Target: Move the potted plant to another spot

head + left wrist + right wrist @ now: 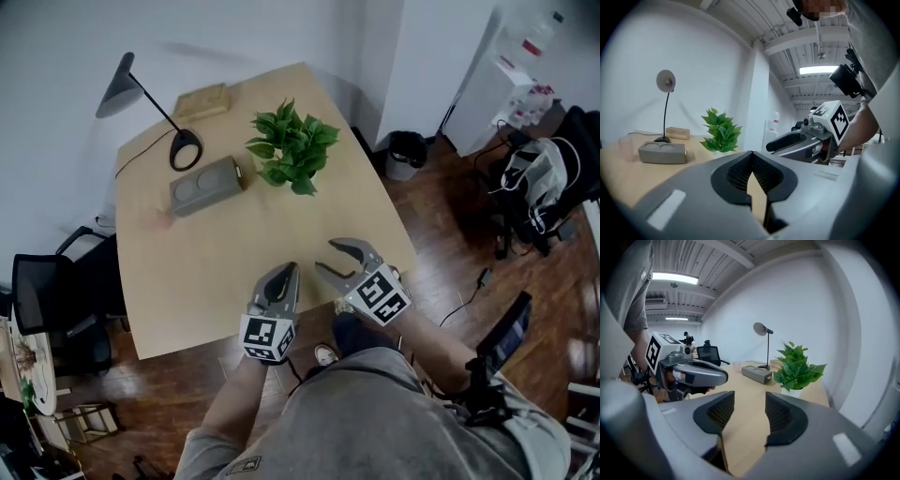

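Room: white walls and a dark wood floor [441,234]; a black office chair [52,300] at the left side of the table; a dark waste bin [405,155] by the far right corner; a white shelf unit [511,80] beyond it

Tabletop: pale wood tabletop [234,272], bare over its near half; its things are gathered at the far end

Potted plant: the potted plant [292,147] stands upright at the far end of the tabletop, leafy green in a small white pot; just to the right of a grey box [208,184] as seen from the head view; nothing is touching it, and both grippers are well apart from it

Other things: a black desk lamp [141,98] with its round base behind the grey box; a small wooden block [201,101] near the far edge

Left gripper: the left gripper [289,270] is over the near edge of the tabletop; its jaws are closed tip to tip with nothing between them

Right gripper: the right gripper [323,255] is just beside it, over the near right part of the tabletop; its jaws stand partly apart and hold nothing; only bare wood shows between them

Writing: each gripper's cube carries black-and-white square markers, patterns rather than letters; red labels on the shelf unit are too small to read
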`<state>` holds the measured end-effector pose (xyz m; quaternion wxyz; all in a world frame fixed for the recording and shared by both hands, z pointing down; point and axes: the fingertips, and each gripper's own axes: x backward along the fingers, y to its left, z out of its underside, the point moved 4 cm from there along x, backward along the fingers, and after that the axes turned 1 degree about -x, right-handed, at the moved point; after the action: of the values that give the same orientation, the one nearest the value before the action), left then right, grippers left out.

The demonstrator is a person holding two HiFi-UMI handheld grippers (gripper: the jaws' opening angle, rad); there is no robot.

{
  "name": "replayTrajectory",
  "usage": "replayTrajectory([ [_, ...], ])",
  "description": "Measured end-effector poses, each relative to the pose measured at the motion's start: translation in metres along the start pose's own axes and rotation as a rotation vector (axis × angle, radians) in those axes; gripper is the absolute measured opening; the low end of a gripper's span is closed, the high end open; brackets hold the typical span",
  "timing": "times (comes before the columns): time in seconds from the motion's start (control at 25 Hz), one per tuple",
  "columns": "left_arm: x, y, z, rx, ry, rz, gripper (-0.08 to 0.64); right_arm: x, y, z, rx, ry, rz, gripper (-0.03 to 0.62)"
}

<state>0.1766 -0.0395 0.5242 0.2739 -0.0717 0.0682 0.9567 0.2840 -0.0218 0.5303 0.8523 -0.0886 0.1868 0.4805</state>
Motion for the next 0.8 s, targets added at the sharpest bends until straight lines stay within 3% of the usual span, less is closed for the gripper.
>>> replayTrajectory([
  [0.32,0.067,-0.053,0.018,0.010,0.006,-0.005,0.000,0.058,0.088,0.024,-0.029,0.003,-0.032,0.152],
  [0.8,0.098,-0.151,0.040,0.035,0.051,-0.039,0.000,0.144,0.103,0.056,-0.156,-0.030,-0.070,0.006],
])
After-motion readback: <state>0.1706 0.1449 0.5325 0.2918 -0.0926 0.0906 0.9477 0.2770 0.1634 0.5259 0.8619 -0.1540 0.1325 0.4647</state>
